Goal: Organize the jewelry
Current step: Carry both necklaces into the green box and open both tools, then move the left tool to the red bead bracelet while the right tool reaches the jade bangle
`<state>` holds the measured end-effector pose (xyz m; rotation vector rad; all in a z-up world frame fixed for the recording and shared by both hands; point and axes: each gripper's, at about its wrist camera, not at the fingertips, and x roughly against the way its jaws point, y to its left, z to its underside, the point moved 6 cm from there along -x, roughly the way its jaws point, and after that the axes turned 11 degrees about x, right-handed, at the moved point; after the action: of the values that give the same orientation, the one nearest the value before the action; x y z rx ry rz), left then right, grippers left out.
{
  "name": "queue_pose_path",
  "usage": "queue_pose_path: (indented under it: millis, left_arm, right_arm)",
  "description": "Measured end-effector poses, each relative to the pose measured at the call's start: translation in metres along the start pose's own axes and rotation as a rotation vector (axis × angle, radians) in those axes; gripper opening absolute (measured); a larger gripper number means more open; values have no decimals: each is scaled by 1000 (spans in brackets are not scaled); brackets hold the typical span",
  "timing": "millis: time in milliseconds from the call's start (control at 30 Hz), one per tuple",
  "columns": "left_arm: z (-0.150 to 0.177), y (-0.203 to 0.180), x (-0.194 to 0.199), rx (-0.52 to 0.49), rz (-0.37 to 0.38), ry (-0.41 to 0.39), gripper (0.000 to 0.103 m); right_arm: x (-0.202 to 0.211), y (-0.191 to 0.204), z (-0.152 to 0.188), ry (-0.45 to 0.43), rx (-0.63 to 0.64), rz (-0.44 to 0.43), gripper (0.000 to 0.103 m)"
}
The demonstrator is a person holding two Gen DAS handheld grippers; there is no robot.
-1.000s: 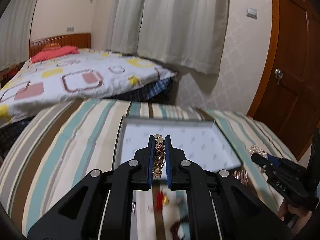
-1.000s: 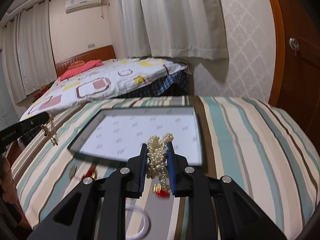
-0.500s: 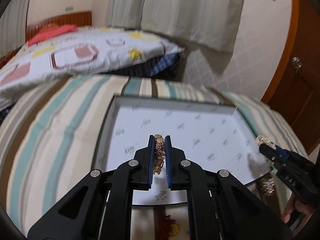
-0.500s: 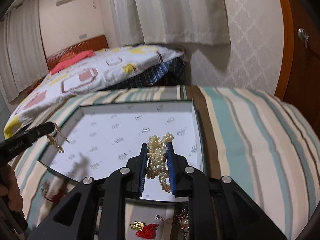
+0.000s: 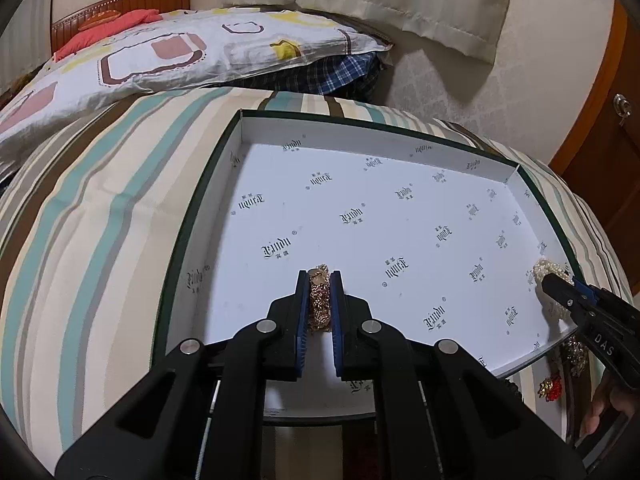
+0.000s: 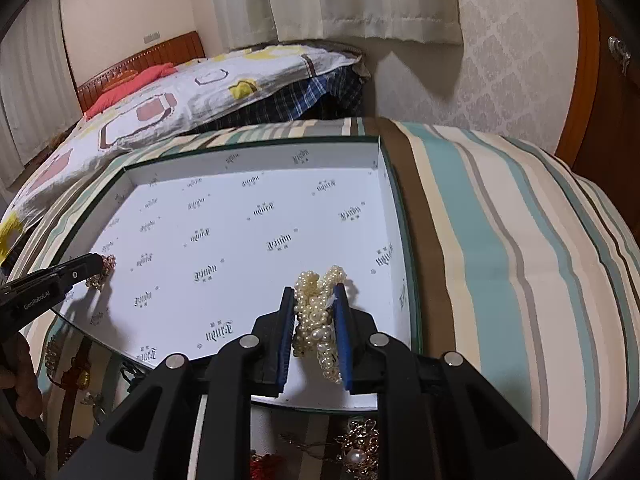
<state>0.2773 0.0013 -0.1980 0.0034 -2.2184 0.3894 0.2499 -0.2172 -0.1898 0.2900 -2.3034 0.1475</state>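
With both loads over the box (image 5: 404,220), we're at drop step: left gripper (image 5: 319,304) fingers pinching gold chain (image 5: 318,300), right gripper (image 6: 315,320) pinching pearl strand (image 6: 316,312); next, lower & spread fingers w/o snagging.

The white floor of the open box (image 5: 360,208) lies bare and wide between the left tool (image 5: 319,280) and the right tool (image 6: 313,296) — only its low walls and the loose trinkets (image 6: 360,450) on the striped cloth (image 6: 500,240) beside its near edge hem them in.
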Motion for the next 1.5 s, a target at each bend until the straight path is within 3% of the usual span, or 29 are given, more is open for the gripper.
queue_pose_path:
  millis: [100,167,233,333,700,900,1167,1300,1500]
  left_arm:
    - [1,-1,0,-6,-6,-1,14]
    - [2,-1,-2,-6,-8,4,25]
    - [3,-1,-2,-2,-9,3,29]
    - [4,-1,-1,-3,-16,-5,39]
    - [7,-7,44,-10,-3,-110,52]
    - [31,-2,86,-12,1,-169,58]
    - [71,17,118,-20,-27,-170,66]
    - [89,25,127,-16,-37,-170,69]
    - [110,27,136,-20,-33,-198,78]
  right_arm:
    - [0,1,0,0,5,6,24]
    - [0,2,0,-2,14,9,31]
    - [1,3,-1,-8,18,3,40]
    - [1,4,-1,-11,16,0,42]
    - [46,19,7,-98,13,9,50]
    - [75,37,29,-135,26,16,54]
    - [99,59,63,-137,62,20,60]
    - [107,71,77,-148,72,11,73]
    - [103,92,89,-140,115,-6,78]
